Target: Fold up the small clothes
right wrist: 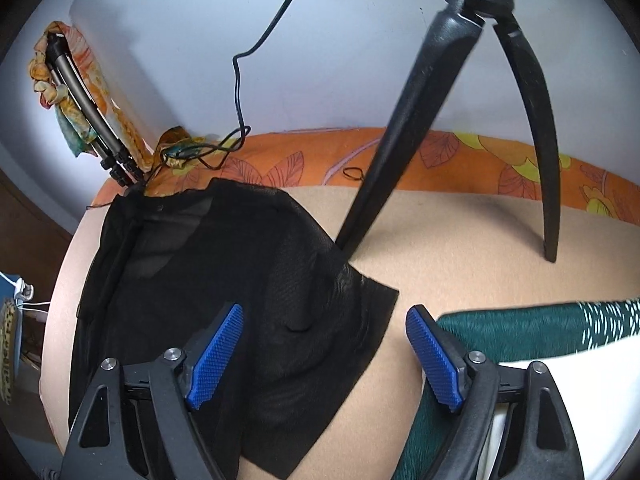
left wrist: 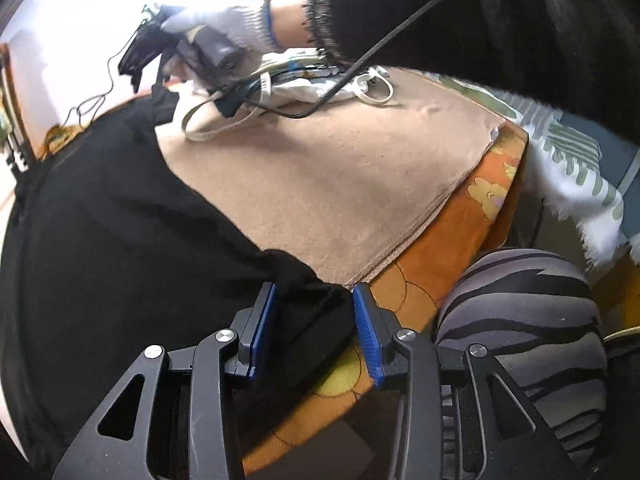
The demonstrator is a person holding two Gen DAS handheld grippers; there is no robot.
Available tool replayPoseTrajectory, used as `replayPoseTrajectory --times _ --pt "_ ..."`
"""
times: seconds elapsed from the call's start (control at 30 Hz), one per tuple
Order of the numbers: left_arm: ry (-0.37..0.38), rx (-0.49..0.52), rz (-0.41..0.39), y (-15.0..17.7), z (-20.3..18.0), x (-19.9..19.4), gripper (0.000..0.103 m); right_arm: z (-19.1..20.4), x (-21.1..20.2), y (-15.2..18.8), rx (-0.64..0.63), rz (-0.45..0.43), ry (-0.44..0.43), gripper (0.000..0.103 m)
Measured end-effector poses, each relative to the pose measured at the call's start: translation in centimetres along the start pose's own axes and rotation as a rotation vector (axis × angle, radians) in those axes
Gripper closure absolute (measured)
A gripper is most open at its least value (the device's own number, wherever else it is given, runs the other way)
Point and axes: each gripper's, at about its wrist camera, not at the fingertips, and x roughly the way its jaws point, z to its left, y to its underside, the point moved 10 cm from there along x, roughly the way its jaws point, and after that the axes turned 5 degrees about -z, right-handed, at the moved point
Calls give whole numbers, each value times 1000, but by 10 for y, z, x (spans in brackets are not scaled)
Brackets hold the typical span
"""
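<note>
A tan felt mat (left wrist: 328,184) lies over an orange flowered bedcover (left wrist: 452,248) against a pale wall, and that is the work surface. The left gripper (left wrist: 314,330) has its jaws part-spread, with a corner of the black garment (left wrist: 132,240) lying in the gap between the blue pads (left wrist: 264,324); the pads do not seem to press it, so I judge the cloth loose there and not held. Beyond those jaws the garment spreads away to their left, and the bare mat runs ahead to a white bag with long straps (left wrist: 304,92) near the far edge, where a gloved hand (left wrist: 228,28) carries the other tool. The right gripper (right wrist: 324,354) hovers with jaws spread wide and nothing pinched; the sheer black cloth's lower corner lies under and between them, and a green patterned fabric (right wrist: 520,328) sits just to their right. Ahead of these jaws two black tripod legs (right wrist: 384,172) stand on the mat, one foot touching or resting on the garment's edge. The risks I see: if either jaw closes now it may catch only one thin layer, and the fold will come out skewed; the tripod foot may pin the cloth, so a pull would drag or tip the stand; the trailing black cable (right wrist: 240,80) and the bag straps could snag; and the right jaws could bite the green fabric too, since it lies so close.
</note>
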Motion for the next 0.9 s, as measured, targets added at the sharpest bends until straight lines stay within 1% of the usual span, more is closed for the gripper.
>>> replayPoseTrajectory --times 0.07,0.1,0.13,0.23,0.33,0.4,0.43,0.47,0.5,0.53,0.57,0.6,0.63,0.7,0.8,0.9 --pt "23 -15 -17 0 3 0 77 2 4 0 0 6 -12 17" --pt "54 -25 -22 0 2 -1 91 3 6 0 -3 10 -16 17" --pt "89 -45 -19 -1 4 -1 94 5 9 0 -8 14 -15 17" --pt "134 -110 -14 -4 13 -3 99 2 19 3 -8 35 7 17" --pt "155 -177 -40 -8 20 -10 100 -1 28 9 8 54 21 18" --pt "168 -214 -59 -10 22 -15 100 1 29 9 -16 43 30 19" --pt "174 -227 -68 -12 24 -17 100 4 31 9 -30 39 38 21" --pt "177 -239 -79 -13 25 -20 100 6 31 9 -40 36 44 30" --pt "180 -253 -91 -14 27 -23 100 8 31 9 -50 33 47 44" --pt "183 -263 -98 -15 29 -25 100 11 31 9 -60 35 45 55" --pt "185 -277 -107 -16 31 -27 100 13 31 9 -62 40 42 79" --pt "187 -294 -117 -16 33 -29 100 14 31 9 -53 54 30 95" --pt "192 -314 -126 -16 36 -31 100 15 31 9 -36 62 19 98" --pt "198 -343 -136 -15 40 -34 101 14 28 7 -22 55 43 100" --pt "197 -365 -147 -12 44 -36 101 15 24 4 -6 47 61 102" --pt "207 -395 -157 -11 48 -40 101 19 15 -2 -18 32 91 103"
